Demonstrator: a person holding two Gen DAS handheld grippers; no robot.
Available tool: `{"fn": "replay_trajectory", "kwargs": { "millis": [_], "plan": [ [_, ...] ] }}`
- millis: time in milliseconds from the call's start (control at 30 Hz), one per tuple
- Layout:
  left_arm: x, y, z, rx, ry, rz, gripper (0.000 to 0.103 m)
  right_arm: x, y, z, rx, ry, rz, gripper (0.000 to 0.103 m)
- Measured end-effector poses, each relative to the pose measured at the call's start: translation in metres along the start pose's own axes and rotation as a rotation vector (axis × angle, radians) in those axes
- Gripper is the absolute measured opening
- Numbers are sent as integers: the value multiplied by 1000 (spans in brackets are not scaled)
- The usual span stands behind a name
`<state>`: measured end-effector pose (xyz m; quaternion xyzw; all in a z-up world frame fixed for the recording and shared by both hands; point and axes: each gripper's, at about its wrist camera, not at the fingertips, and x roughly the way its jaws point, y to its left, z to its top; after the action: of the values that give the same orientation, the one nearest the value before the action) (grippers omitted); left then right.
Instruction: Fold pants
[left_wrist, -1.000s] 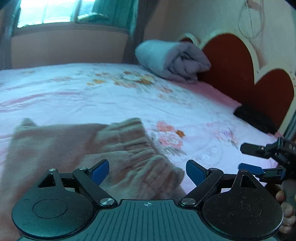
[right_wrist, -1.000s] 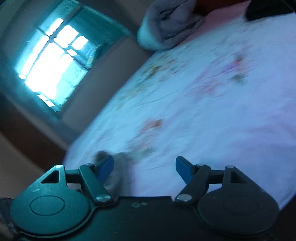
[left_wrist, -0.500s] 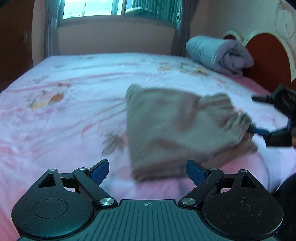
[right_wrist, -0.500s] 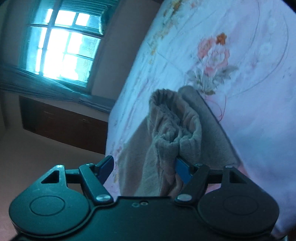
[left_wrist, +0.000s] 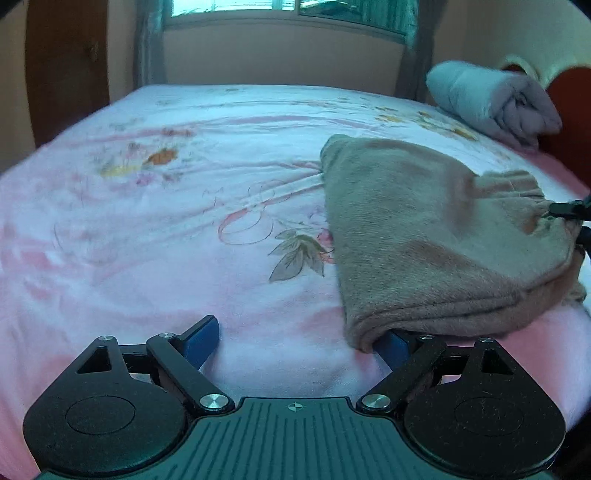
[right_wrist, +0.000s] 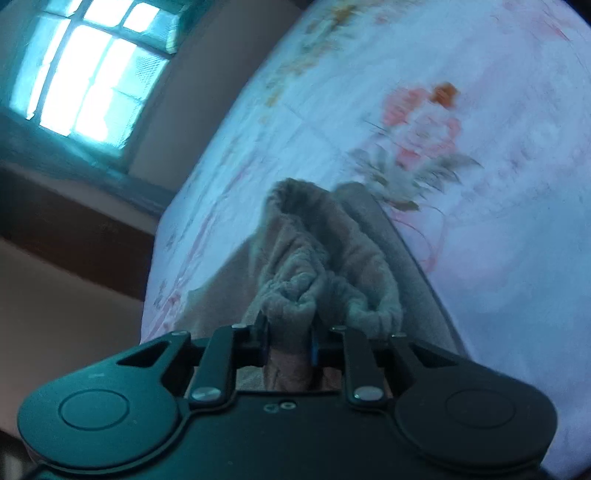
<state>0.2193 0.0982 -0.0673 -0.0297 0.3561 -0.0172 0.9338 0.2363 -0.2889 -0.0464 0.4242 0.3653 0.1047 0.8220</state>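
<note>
Left wrist: left hand-held gripper (left_wrist: 301, 341) spread wide, empty, at pants (left_wrist: 436, 236) hem | right hand-held gripper (right_wrist: 289, 341) clamping waistband | mid-fold | next: grip hem.

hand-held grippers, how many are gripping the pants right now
1. The right hand-held gripper is shut on the bunched waistband of the pants. The left hand-held gripper is open at the near folded edge, one finger partly under it, not gripping.
</note>
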Motion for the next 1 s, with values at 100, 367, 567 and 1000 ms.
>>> {"fn": "replay_trajectory", "kwargs": {
  "millis": [100,367,567,1000],
  "plan": [
    [1,0,-2,0,-7,2,90,-18,14,2,-46,-45,71,9],
    [0,-1,-2,19,1,-14,92,-18,-64,-16,168,-50,37,8],
    [-6,6,-5,5,-2,-22,92,-26,-59,-16,152,-49,44,11],
    [-34,30,32,-75,-106,-21,93,-57,-15,15,-113,-159,68,24]
  ]
}}
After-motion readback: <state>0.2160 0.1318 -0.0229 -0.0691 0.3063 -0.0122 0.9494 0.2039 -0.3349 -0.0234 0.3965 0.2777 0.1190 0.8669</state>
